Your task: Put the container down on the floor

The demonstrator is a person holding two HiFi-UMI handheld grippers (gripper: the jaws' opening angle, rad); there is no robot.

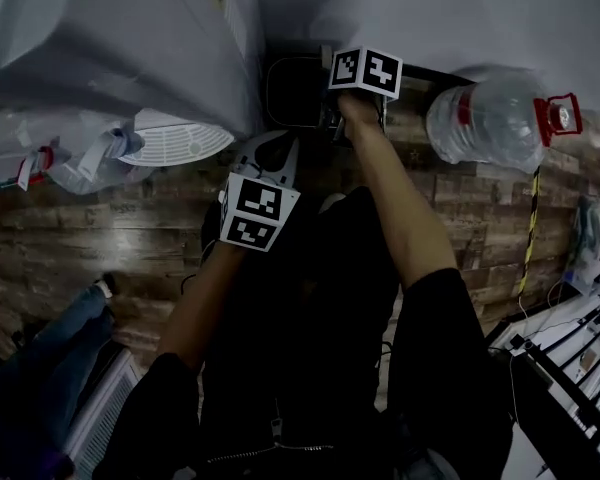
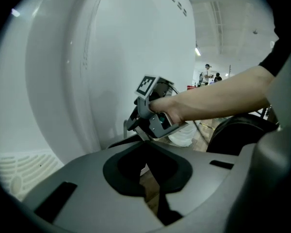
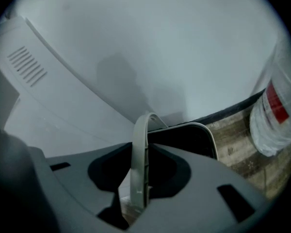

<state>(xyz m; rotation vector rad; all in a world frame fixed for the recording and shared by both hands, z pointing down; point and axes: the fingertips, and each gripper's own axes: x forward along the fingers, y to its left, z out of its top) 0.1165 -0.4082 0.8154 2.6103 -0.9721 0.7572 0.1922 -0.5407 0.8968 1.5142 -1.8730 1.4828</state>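
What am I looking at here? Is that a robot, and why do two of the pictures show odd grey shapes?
No robot: a person holds a two-jaw gripper in each hand. The head view looks down from a camera on the person's head; the patterned cubes belong to the grippers. The other two views come from cameras riding on the grippers, so the grey shapes are their own jaws. The right gripper is closed on the thin grey handle of a dark container. The left gripper is empty, jaws slightly apart. A big water bottle lies on the wooden floor. Whether the container touches the floor yet is unclear.
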